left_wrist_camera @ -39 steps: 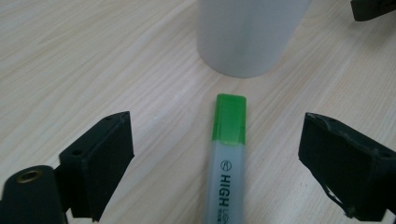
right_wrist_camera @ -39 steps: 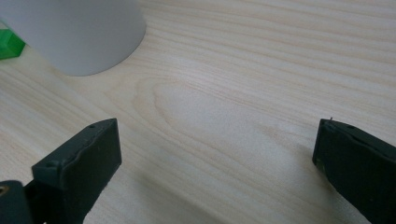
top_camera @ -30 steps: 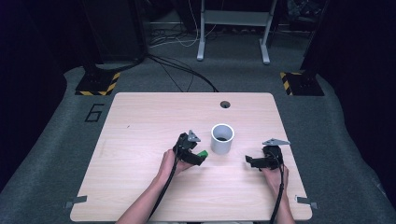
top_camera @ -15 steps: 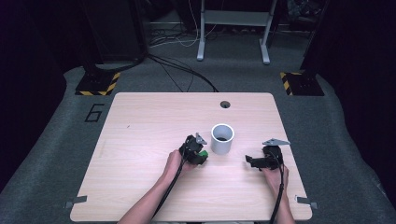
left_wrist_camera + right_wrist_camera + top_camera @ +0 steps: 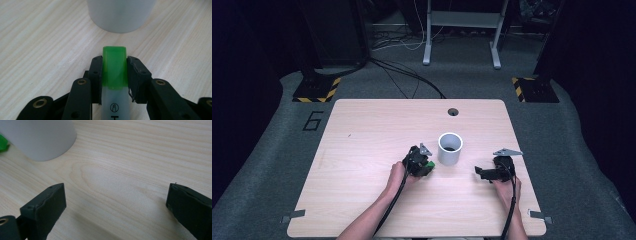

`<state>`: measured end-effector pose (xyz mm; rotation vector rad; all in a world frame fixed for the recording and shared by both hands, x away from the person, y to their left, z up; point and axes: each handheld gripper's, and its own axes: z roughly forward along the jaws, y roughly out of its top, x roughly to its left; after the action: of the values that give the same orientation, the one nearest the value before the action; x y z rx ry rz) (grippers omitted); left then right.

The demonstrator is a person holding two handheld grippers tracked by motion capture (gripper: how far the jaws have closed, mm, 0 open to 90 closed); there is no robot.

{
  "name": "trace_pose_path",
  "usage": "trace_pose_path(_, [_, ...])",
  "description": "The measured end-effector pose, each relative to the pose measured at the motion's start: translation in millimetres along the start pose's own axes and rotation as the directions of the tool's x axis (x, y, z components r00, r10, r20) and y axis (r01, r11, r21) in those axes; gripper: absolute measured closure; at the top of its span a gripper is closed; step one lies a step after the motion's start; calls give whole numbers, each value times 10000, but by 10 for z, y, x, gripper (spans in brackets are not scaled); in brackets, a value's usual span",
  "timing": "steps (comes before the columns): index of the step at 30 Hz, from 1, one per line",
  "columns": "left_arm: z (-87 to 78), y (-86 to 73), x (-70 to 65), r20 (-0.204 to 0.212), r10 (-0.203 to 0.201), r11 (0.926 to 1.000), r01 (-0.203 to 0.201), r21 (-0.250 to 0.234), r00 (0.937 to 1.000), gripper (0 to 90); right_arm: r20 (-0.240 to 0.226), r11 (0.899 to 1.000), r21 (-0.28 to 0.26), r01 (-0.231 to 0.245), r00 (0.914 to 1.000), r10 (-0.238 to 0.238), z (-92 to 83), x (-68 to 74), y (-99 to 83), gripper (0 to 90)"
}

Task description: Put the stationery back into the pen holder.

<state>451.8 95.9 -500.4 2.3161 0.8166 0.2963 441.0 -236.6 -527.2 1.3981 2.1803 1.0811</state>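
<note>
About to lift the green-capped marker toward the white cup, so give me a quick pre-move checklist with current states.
1. Left gripper shut on the marker, jaws having just closed on its green cap: ok.
2. Marker centred between the pads, cap tip poking out ahead: ok.
3. White cup upright, mouth open, just ahead of the marker: ok.
4. Right gripper open, nothing between its jaws, off to the cup's side: ok.
5. Table between marker and cup free of obstacles: ok.
6. What lies inside the cup: cannot tell.

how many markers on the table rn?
1. The green-capped marker sits clamped in the left tool, just short of the white cup. The cup's inside is dark, so more could be hidden there.
</note>
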Motion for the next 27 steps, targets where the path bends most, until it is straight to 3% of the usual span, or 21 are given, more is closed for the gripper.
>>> trace_pose_path(5, [-185, -55, 19, -212, 24, 9961, -42, -884, 9998, 672, 19, 10000, 2, 1, 10000, -1, 0, 3, 0, 26])
trace_pose_path(8, [-309, -79, 37, -121, -235, 9904, 216, -1367, 9997, 672, 22, 10000, 2, 2, 10000, -2, -1, 2, 0, 28])
trace_pose_path(13, [-508, -112, 72, -159, -366, 9752, 322, -2188, 9992, 672, 21, 10000, 6, 0, 10000, 0, -1, 0, 0, 29])
trace_pose_path(15, [-590, -116, 87, -234, -235, 9701, 171, -2421, 9995, 672, 36, 10000, -4, -3, 10000, 3, -1, 2, -1, 30])
trace_pose_path(21, [-755, -153, 118, -257, -415, 9548, 321, -2954, 9988, 672, 49, 10000, 1, 14, 10000, -14, -1, 3, -1, 30])
trace_pose_path(27, [-862, -152, 166, -293, -446, 9494, 332, -3124, 9986, 672, 92, 10000, -29, -31, 10000, 31, 1, 8, 0, 36])
